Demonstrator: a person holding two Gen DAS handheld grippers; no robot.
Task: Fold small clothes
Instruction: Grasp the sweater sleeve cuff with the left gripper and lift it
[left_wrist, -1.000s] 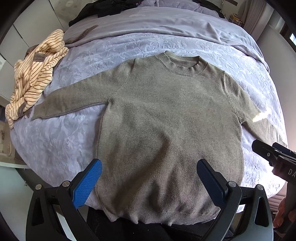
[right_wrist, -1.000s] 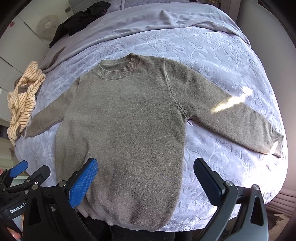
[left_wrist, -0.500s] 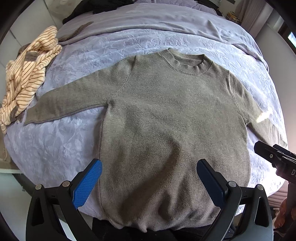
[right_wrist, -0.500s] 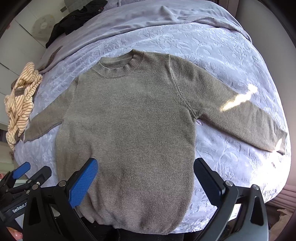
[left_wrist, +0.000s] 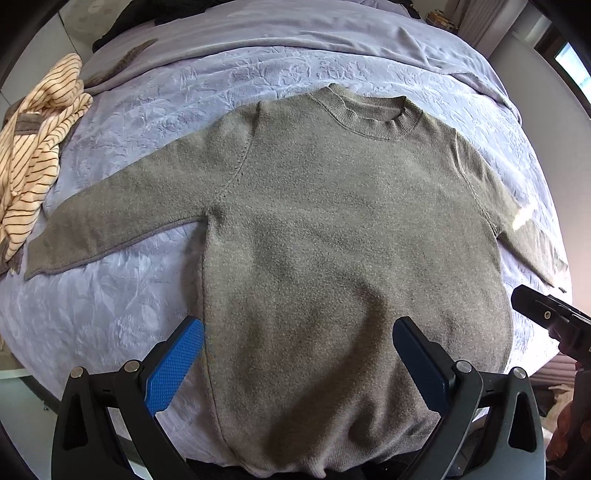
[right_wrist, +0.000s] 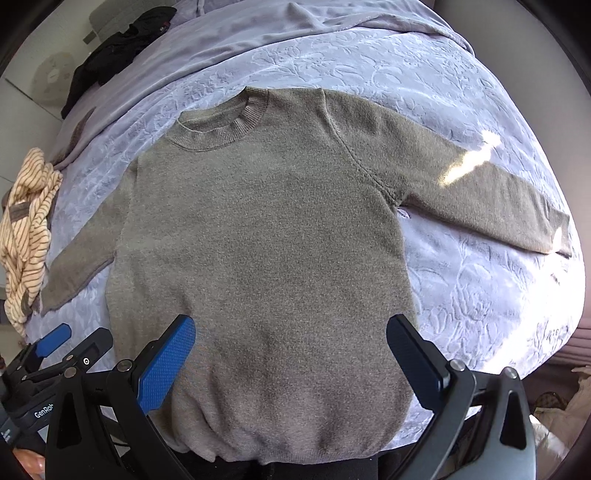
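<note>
Lying flat on the bed (left_wrist: 110, 314): olive sweater (left_wrist: 332, 240), sleeves spread. Hovering over its hem, released and empty: left gripper (left_wrist: 297, 363), right gripper (right_wrist: 290, 360). Risking bunched knit or snagged bedspread if pinching too deep.

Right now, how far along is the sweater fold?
Done: the olive sweater lies flat, face up on the lavender bedspread, both sleeves spread. In hand: nothing; the left claw and right claw hover open above its hem. Left: every fold. The striped top lies crumpled, unfolded.
</note>
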